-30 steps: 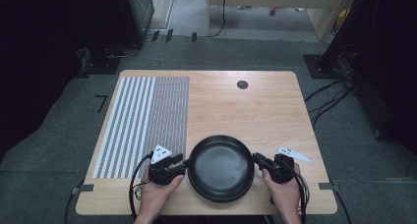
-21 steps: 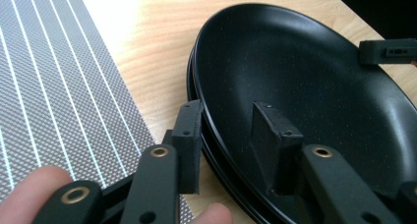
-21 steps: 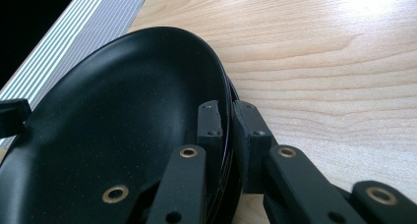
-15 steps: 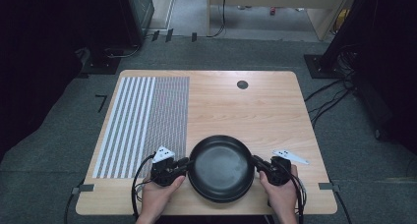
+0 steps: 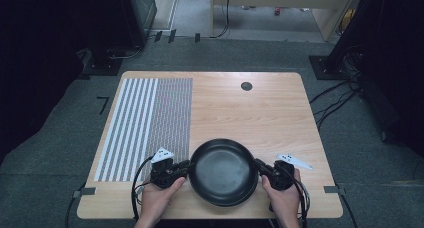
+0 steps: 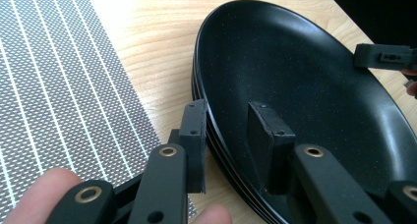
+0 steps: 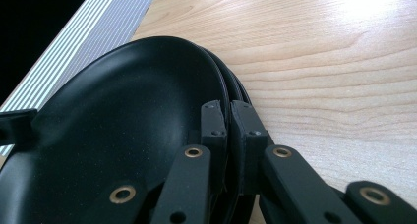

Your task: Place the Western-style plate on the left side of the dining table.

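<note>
A stack of black plates [image 5: 223, 172] rests on the wooden table [image 5: 260, 118] near its front edge. My left gripper [image 5: 186, 165] is at the stack's left side. In the left gripper view it [image 6: 228, 130] stands open, one jaw outside the rim and one inside the top plate [image 6: 305, 86], with gaps on both sides. My right gripper [image 5: 260, 167] is at the right side. In the right gripper view it [image 7: 228, 118] is shut on the rim of the plates [image 7: 123, 116]. A hand holds each gripper.
A grey and white striped placemat [image 5: 150, 123] covers the table's left part, close to the left gripper. A small black round grommet [image 5: 246, 86] sits at the far middle of the table. Cables trail off the front edge.
Both grippers have edged slightly inward towards the plates' sides. The stack has barely shifted.
</note>
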`<state>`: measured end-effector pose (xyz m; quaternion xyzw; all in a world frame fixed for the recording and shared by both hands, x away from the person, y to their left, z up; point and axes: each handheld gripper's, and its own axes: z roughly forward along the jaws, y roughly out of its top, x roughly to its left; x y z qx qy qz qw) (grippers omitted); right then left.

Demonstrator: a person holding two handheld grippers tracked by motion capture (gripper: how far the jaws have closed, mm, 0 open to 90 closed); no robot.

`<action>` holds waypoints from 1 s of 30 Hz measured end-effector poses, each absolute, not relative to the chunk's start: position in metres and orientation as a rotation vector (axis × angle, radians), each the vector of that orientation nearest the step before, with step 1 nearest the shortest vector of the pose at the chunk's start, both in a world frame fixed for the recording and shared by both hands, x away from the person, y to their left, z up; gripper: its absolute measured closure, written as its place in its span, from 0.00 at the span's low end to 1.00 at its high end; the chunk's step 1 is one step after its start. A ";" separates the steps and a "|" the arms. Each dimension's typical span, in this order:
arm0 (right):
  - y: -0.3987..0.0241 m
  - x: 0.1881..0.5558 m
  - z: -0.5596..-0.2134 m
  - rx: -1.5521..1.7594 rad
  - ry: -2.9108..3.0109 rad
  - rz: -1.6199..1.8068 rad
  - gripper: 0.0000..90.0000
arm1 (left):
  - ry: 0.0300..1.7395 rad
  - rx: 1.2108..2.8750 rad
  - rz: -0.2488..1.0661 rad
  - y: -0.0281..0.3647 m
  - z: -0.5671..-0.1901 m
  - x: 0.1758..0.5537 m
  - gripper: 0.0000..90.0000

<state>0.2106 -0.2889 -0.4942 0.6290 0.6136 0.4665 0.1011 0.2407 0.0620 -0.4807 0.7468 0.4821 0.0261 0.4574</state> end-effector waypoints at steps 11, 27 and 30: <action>-0.292 0.211 -0.497 1.894 1.787 1.427 0.96 | 1.155 1.884 0.073 0.066 -0.476 0.240 0.74; -0.281 0.212 -0.501 1.863 1.837 1.434 0.93 | 1.198 1.888 0.014 0.067 -0.482 0.242 0.75; -0.280 0.212 -0.502 1.866 1.840 1.444 0.93 | 1.203 1.884 0.015 0.069 -0.481 0.242 0.76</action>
